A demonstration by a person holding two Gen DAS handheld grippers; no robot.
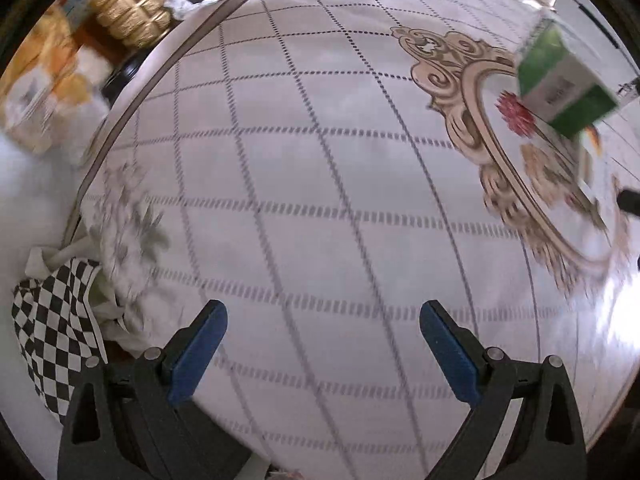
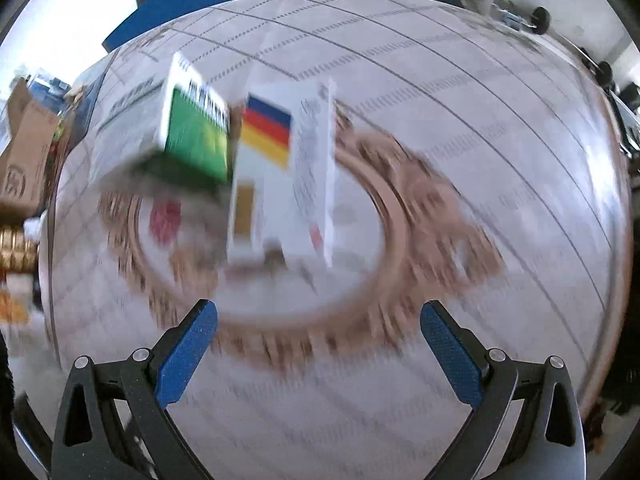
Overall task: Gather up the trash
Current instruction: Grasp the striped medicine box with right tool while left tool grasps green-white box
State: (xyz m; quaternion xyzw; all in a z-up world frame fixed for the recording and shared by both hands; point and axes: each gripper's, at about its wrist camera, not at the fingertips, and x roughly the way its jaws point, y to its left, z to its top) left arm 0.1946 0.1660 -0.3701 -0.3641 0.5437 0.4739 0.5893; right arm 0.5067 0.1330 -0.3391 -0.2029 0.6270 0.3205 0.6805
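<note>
Left gripper is hanging over the table with blue pads spread wide, nothing between them. Right gripper is likewise released, pads apart and holding nothing.

The round table is wearing a white cloth with dashed grid lines and a tan ornate oval medallion at the middle. Left view: a checkered black-and-white bag is sitting at the table's near left edge, below the rim.

Trash is sitting on the medallion, ahead of the right gripper: a white carton with a blue-red-yellow stripe block, standing upright, print blurred and unreadable. Just left of it, touching or nearly so, a green-and-white box is standing; lettering too smeared to read. In the left view the green-and-white box is showing far right, text illegible.

Farther off: a gold ribbed jar and a brown cardboard box beyond the table edge.
</note>
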